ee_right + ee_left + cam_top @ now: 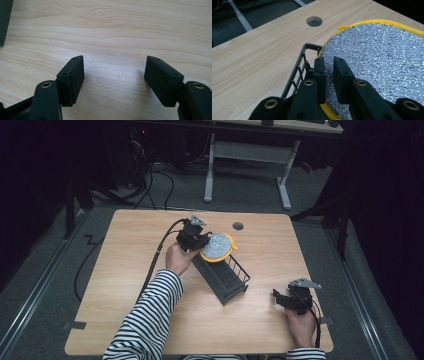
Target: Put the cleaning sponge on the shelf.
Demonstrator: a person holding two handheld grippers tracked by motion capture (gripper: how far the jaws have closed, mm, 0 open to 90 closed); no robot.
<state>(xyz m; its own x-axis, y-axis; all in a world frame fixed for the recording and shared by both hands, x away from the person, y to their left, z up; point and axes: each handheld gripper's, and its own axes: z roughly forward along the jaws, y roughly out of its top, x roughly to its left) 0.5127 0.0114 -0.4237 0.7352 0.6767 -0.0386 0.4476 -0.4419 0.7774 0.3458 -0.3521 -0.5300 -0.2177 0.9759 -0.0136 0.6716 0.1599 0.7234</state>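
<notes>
A round scouring pad (218, 246) with a glittery silver mesh face and yellow rim was pinched at its edge, held tilted above the far end of a black wire basket (223, 276) lying diagonally mid-table.

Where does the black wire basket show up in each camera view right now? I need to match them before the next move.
High view: the black wire basket lies at the table's centre, running from the left gripper toward the near right.
Left gripper view: its rim corner shows at lower centre-left, just left of the jaws, under the yellow-rimmed scouring pad.
Right gripper view: a dark edge at the upper left may be it; I cannot tell.
Shared landmark: the light wooden tabletop.
</notes>
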